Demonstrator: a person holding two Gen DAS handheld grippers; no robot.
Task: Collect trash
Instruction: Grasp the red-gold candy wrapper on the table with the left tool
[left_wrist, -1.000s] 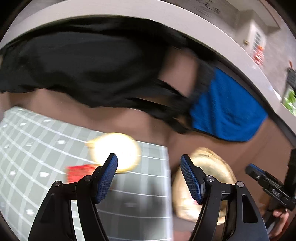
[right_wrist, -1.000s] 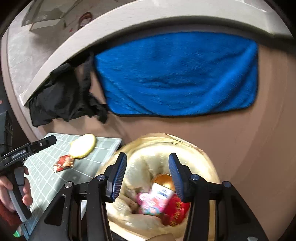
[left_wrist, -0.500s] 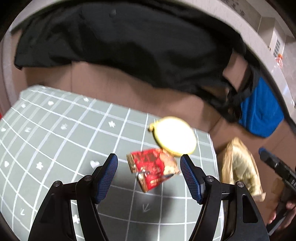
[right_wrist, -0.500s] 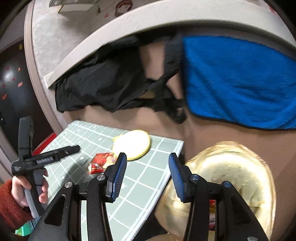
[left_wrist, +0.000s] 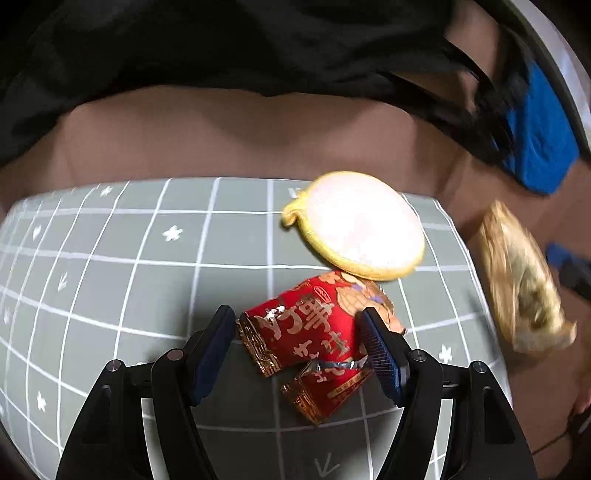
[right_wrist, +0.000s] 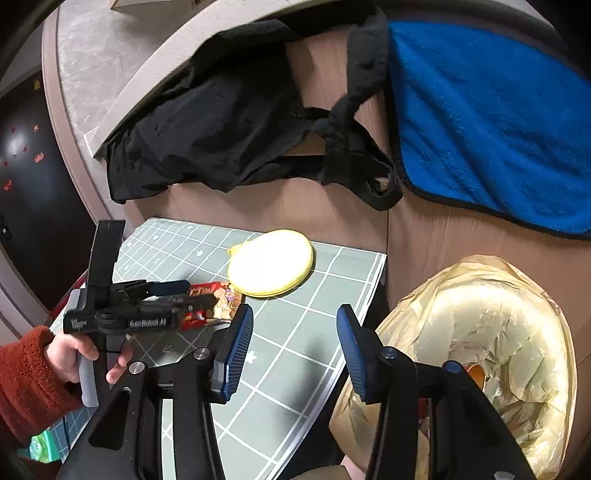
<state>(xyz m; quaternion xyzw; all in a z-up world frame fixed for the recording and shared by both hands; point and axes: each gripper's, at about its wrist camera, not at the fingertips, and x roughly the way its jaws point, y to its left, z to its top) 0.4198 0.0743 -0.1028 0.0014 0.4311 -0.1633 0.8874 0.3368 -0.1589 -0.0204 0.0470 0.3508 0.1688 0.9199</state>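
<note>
A crumpled red snack wrapper (left_wrist: 306, 332) lies on the grey-green grid mat (left_wrist: 110, 258). My left gripper (left_wrist: 297, 321) is open, its two blue pads straddling the wrapper low over the mat. In the right wrist view the left gripper (right_wrist: 197, 293) reaches over the same wrapper (right_wrist: 221, 301), held by a hand in a red sleeve (right_wrist: 22, 373). A translucent yellowish trash bag (right_wrist: 491, 325) stands open just right of the mat; the bag (left_wrist: 521, 280) shows blurred in the left view. My right gripper (right_wrist: 295, 347) is open and holds nothing, above the mat's right edge beside the bag.
A round yellow pad (left_wrist: 358, 225) lies on the mat just beyond the wrapper, touching it. A black cloth bag (right_wrist: 221, 122) and a blue towel (right_wrist: 498, 129) lie on the brown table (right_wrist: 424, 240) behind. The table's pale edge (right_wrist: 155, 62) curves at the far left.
My left gripper has swung left and dropped down to the mat, so the wrapper now sits between its fingers. My right gripper has pulled back from over the bag toward the mat's edge.
</note>
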